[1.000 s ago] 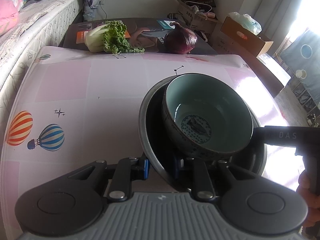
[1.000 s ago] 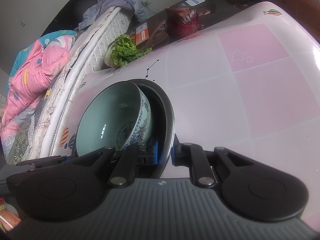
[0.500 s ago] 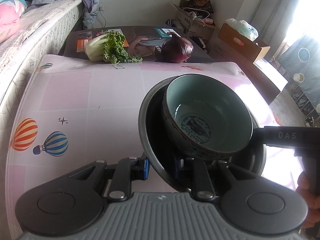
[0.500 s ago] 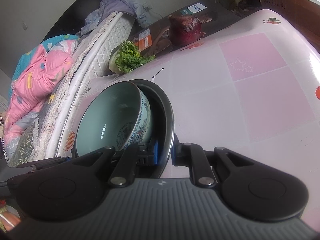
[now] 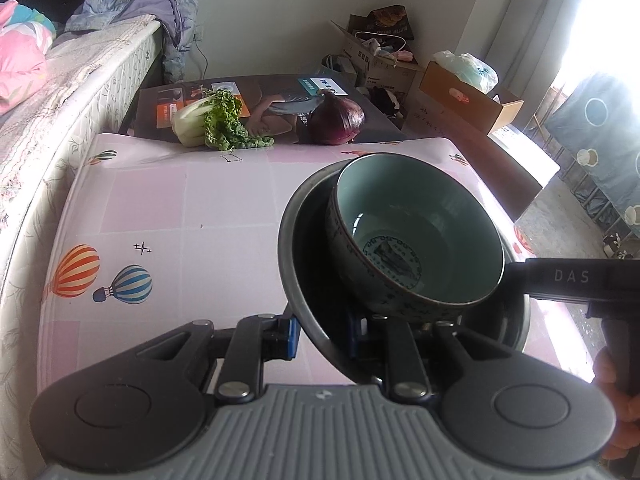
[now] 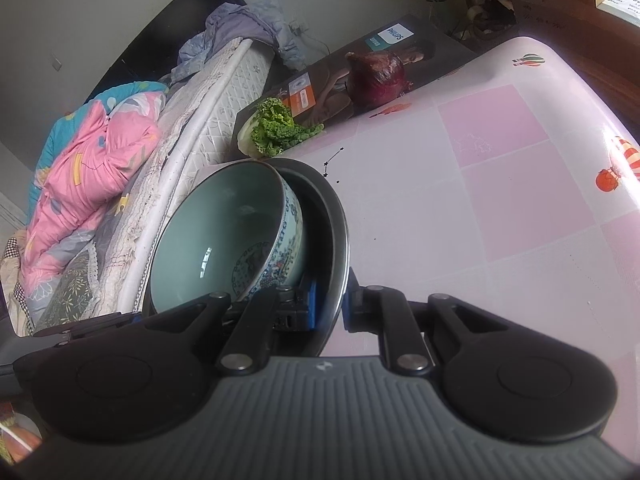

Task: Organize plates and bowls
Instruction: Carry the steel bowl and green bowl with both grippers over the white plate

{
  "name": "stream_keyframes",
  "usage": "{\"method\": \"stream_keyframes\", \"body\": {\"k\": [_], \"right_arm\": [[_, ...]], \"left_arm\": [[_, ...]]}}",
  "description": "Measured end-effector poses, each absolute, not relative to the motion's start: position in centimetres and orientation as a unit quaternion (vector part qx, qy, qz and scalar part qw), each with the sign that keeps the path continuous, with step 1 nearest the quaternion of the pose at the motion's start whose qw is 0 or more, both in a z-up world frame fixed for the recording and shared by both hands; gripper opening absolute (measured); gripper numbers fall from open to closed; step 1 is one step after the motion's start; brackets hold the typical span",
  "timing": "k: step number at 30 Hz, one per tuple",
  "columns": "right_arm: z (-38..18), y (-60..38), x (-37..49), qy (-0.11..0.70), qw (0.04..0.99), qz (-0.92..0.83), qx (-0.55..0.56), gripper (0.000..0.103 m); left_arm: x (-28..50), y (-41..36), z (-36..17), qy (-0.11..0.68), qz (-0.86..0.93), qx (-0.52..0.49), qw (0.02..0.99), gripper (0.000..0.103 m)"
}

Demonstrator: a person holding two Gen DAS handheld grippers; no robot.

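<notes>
Bowl (image 5: 416,232) in dark plate (image 5: 298,264), both being carried over table (image 5: 180,208).
Left gripper (image 5: 322,330) & right gripper (image 6: 330,304) each clamping plate rim, opp. sides. Judging: ceramic, stiff, breakable; bowl loose, could be sliding, so keep level. Writing: "PHILIPS" on box (image 6: 390,36); "DAS" on right gripper.

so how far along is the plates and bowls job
Done: the celadon bowl already sits nested in the dark plate. In hand: the left claw and right claw each clamp the plate's rim, holding the stack above the pink table. Left: setting the stack down; where it goes isn't visible.
</notes>
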State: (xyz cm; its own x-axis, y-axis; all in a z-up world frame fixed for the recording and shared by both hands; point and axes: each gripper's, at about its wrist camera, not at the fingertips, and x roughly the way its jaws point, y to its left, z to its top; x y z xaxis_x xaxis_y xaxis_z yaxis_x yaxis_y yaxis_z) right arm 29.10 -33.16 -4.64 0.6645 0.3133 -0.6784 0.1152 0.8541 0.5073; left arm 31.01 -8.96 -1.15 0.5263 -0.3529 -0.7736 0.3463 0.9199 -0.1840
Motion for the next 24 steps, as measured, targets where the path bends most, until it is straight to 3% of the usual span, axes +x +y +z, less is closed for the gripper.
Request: {"method": "stream_keyframes", "body": {"k": [10,24], "right_arm": [[-3.5,-32.0,21.9,0.409,0.867,0.055,0.28,0.013],[-8.1,-30.1,12.3,0.453,0.838,0.033,0.303,0.013]], "left_arm": [[24.9,-7.9,0.1,0.448,-0.21,-0.002,0.869,0.021],[18.2,-6.8,-3.7,0.484,-0.231,0.01,0.844,0.022]]}}
